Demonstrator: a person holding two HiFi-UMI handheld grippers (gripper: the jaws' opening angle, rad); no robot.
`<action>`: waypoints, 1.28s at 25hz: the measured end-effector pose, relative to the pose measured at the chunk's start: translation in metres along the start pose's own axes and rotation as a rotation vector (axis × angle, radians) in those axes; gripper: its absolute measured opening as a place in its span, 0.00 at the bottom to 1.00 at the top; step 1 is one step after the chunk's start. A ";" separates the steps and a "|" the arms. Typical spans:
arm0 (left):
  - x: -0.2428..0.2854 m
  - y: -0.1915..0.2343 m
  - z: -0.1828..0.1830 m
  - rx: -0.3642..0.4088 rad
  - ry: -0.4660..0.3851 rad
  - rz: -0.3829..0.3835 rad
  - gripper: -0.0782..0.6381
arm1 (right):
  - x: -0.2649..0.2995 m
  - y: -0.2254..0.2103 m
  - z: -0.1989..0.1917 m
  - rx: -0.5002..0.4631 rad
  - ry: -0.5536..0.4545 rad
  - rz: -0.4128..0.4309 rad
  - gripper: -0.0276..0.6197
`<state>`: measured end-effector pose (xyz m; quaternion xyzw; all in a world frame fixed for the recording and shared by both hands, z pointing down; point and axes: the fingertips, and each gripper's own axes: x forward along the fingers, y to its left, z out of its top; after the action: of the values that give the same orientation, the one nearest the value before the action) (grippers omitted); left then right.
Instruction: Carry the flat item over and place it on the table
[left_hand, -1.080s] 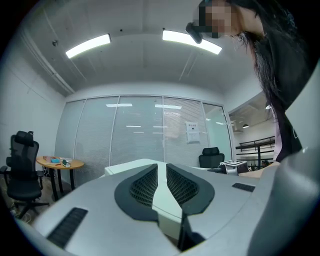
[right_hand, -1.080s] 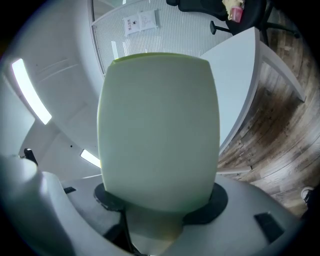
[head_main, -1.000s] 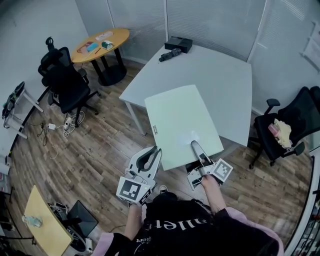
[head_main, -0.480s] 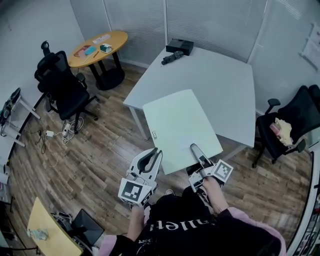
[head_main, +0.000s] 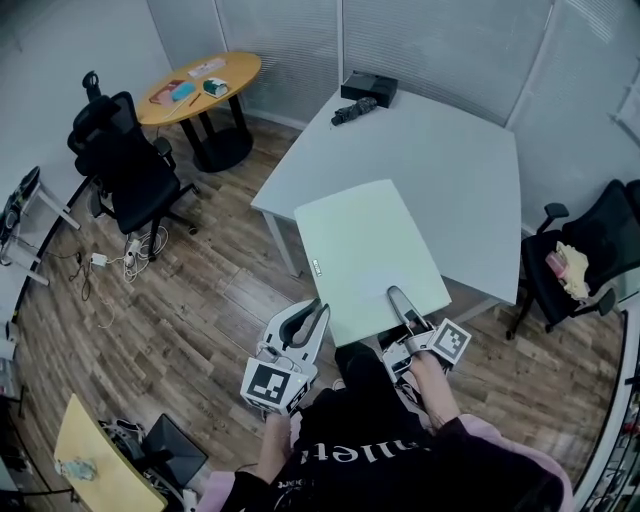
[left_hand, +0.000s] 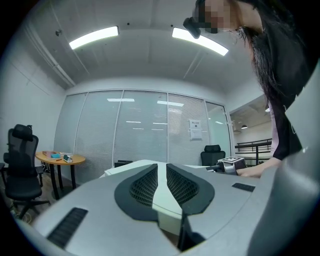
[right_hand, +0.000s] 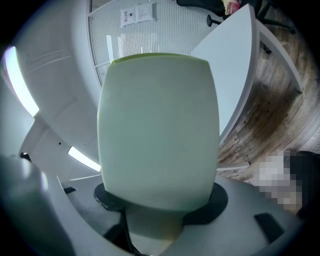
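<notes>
A flat pale green board (head_main: 370, 255) is held level in front of me, its far part over the near corner of the grey table (head_main: 450, 160). My left gripper (head_main: 317, 308) is shut on the board's left edge near the front corner; in the left gripper view the thin board (left_hand: 167, 200) sits pinched between the dark pads of that gripper (left_hand: 161, 186). My right gripper (head_main: 398, 300) grips the near edge, with one jaw lying on top. The board (right_hand: 160, 130) fills the right gripper view, with the table (right_hand: 235, 60) beyond.
A black box (head_main: 368, 88) and a dark folded item (head_main: 355, 110) lie at the table's far end. A black office chair (head_main: 125, 160) and a round wooden table (head_main: 205, 85) stand to the left. Another chair (head_main: 590, 260) is on the right, and cables (head_main: 130, 250) lie on the floor.
Both grippers and the board have moved a little toward the grey table, and the board now reaches slightly further over its corner. Both grips are unchanged.
</notes>
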<state>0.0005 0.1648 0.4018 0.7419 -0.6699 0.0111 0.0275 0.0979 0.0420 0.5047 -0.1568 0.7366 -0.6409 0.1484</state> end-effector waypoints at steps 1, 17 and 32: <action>0.003 0.005 0.000 -0.001 0.002 0.004 0.21 | 0.006 -0.002 0.002 0.002 0.002 -0.001 0.48; 0.117 0.123 0.008 0.009 0.013 0.044 0.21 | 0.156 -0.029 0.089 0.021 -0.012 -0.008 0.48; 0.238 0.163 0.006 0.045 0.082 0.002 0.21 | 0.227 -0.066 0.183 0.069 -0.071 -0.037 0.48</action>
<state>-0.1372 -0.0882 0.4128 0.7406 -0.6684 0.0566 0.0383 -0.0286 -0.2264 0.5420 -0.1878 0.7052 -0.6628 0.1678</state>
